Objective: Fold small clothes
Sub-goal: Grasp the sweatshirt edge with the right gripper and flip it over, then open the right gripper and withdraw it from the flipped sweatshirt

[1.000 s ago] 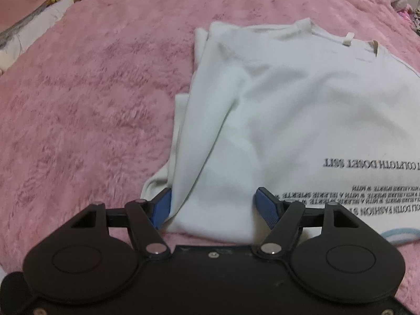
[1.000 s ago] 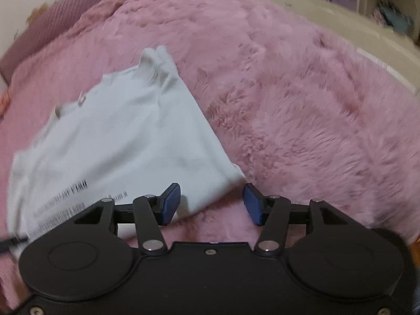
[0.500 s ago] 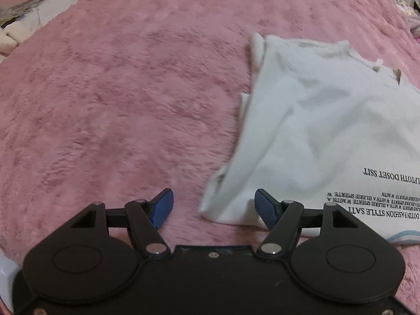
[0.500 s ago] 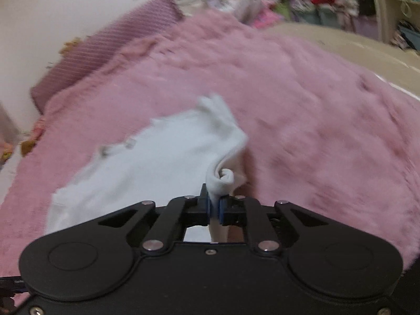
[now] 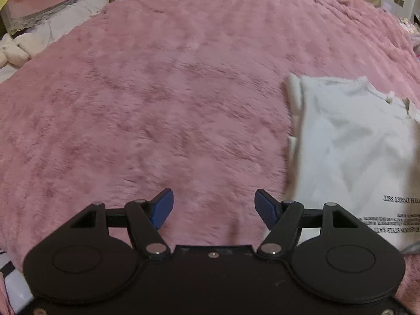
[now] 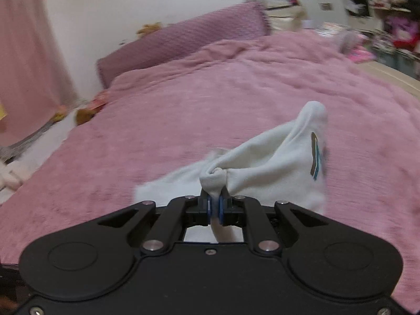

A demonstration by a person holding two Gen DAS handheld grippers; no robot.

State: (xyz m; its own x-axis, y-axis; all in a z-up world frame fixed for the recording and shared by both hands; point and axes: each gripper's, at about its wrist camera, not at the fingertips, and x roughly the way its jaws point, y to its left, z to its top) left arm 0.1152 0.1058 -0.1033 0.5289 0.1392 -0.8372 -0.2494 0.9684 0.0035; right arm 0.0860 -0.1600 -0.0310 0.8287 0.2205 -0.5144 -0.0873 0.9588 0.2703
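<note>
In a bedroom, a fuzzy pink blanket (image 5: 183, 110) is covering a bed, with a purple pillow (image 6: 183, 39) lying against the far wall. On it, a white shirt (image 5: 349, 152) printed with black lettering is lying partly folded, off to the right of the left claw (image 5: 214, 206), which is hovering over bare blanket with its blue pads (image 5: 164, 204) spread wide and nothing between them. The right claw (image 6: 215, 207) is pinching a bunched corner of the shirt (image 6: 262, 162), lifting it clear of the blanket so the cloth is hanging in a loose tent. The risk appears to lie in that one-sided hold: with only a small wad of fabric clamped, the corner could be slipping free mid-fold, and with nothing pinning the far side, the whole shirt may be dragging or its earlier fold opening as the raised edge is carried across the plush, clinging surface.
</note>
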